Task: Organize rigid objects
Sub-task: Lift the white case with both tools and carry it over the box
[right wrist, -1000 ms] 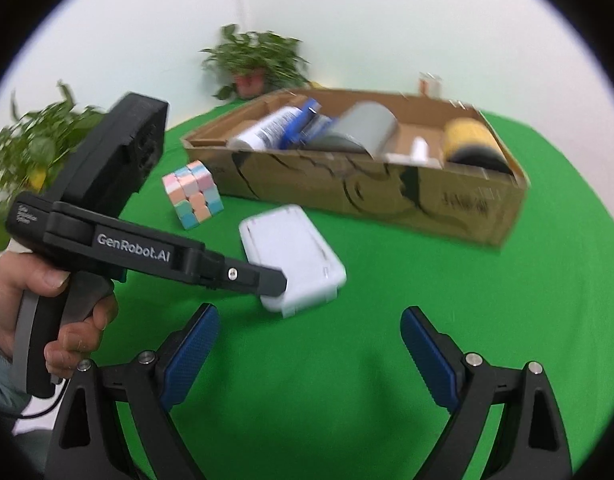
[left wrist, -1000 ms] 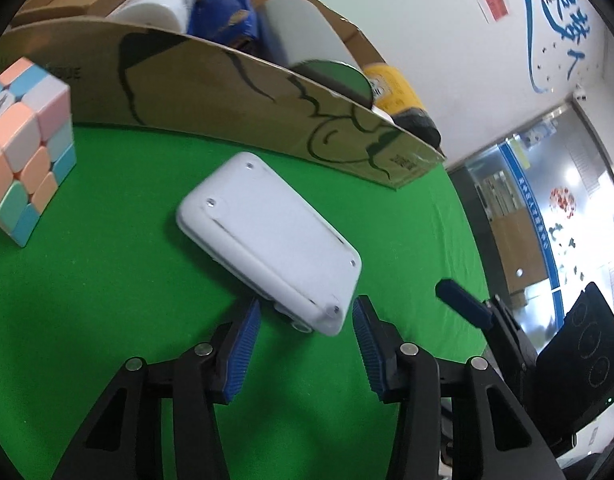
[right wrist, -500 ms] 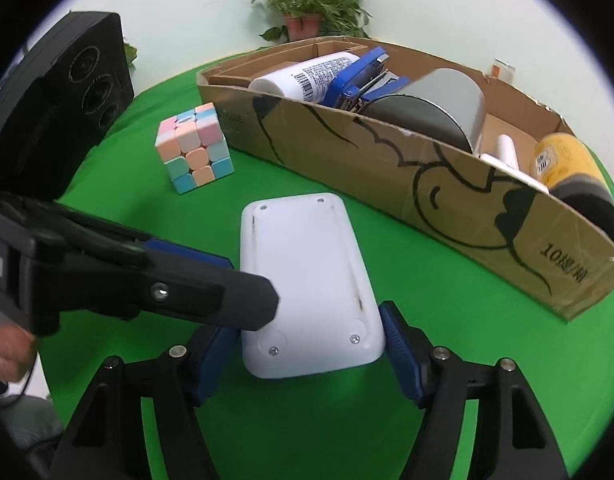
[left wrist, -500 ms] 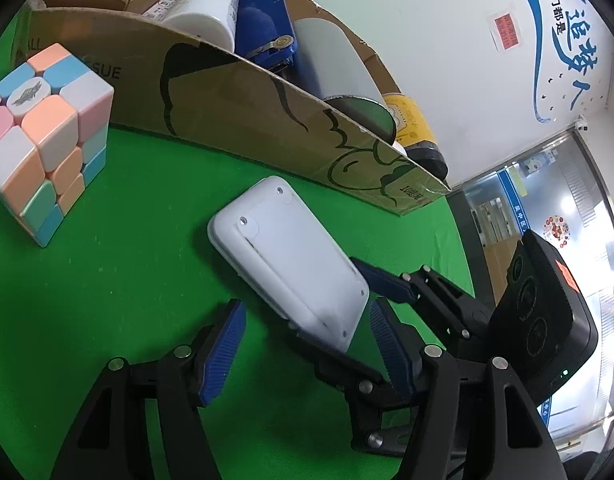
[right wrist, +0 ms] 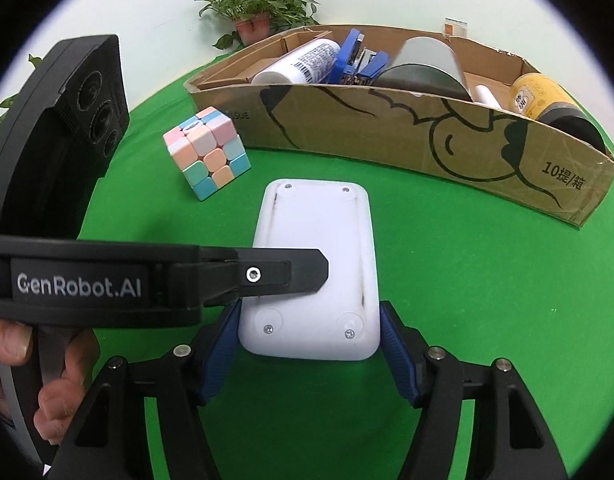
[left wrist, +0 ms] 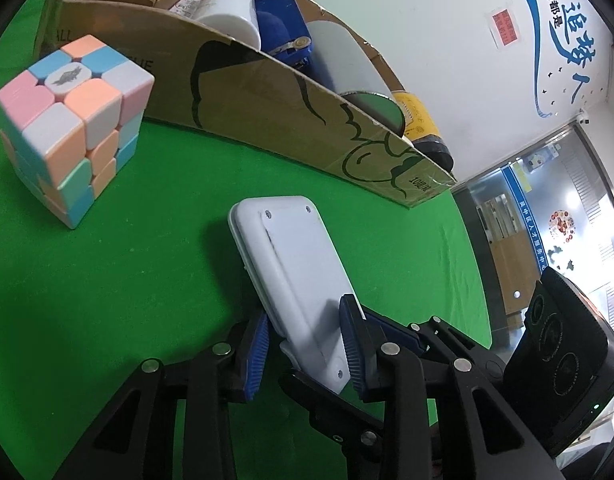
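- The white device [right wrist: 319, 264] lay back-up on the green table [right wrist: 447, 320], just in front of the cardboard box [right wrist: 387, 132], its near end lifted a little as seen from the left wrist.
- Its long axis ran straight away from the right tool [right wrist: 309, 356], toward the box; that tool straddled the near short end, and its jaws had just been closing, pads at the device's sides, contact looking likely but not certain.
- The left tool [left wrist: 305, 350] came in across from the left, its jaws just narrowed onto the thickness of the same end, one finger over the top face.
- Both tools were at the device; a lift into the box seemed next.
- A pastel cube [right wrist: 207, 152] stood apart, left of the device.
- Behind: potted plants [right wrist: 259, 8], white wall.
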A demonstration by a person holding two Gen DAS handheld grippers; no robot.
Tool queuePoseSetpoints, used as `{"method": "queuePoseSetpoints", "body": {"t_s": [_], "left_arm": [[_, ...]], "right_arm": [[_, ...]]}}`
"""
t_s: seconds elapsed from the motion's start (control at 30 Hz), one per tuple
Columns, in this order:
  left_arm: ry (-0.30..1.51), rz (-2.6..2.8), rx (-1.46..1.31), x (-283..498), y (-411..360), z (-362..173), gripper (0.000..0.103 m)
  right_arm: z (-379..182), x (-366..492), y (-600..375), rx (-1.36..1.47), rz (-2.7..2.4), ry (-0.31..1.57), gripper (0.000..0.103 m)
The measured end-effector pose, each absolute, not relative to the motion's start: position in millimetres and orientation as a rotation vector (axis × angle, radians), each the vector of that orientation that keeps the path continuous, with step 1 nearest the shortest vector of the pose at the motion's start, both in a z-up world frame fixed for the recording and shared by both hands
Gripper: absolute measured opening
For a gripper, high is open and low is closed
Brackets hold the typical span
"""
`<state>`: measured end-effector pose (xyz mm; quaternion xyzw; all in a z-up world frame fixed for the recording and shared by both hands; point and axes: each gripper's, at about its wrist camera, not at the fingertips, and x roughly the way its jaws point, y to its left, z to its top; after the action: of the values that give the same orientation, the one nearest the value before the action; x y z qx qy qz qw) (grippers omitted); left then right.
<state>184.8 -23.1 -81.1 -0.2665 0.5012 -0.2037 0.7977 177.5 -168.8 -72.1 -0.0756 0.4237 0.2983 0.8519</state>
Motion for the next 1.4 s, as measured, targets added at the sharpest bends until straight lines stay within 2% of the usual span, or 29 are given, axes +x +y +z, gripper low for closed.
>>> {"method": "queuePoseSetpoints", "body": {"t_s": [0.43, 0.63, 0.87, 1.2, 1.4], "left_arm": [[0.918, -0.426, -0.468, 191.4, 15.1, 2.5, 0.03], [0.88, -0.399, -0.432, 207.7, 36.6, 27.1, 0.029], [0.873, -0.364, -0.425, 261.1, 80.9, 51.8, 0.029], [0.951, -0.321, -0.456, 344.0, 149.5, 46.4, 0.028], [1.002, -0.338, -0.44, 372.9, 169.1, 30.4, 0.027]], "right_arm": [[-7.6, 173.5, -130.2, -0.155, 0.622, 0.711, 0.066], [11.7, 194.6, -108.4, -0.127, 0.651, 0.701, 0.066], [34.0, 235.8, -65.1, -0.081, 0.679, 0.723, 0.066], [31.8, 317.4, -4.9, 0.017, 0.735, 0.872, 0.066], [18.6, 334.3, 9.5, 0.072, 0.73, 0.933, 0.066]]}}
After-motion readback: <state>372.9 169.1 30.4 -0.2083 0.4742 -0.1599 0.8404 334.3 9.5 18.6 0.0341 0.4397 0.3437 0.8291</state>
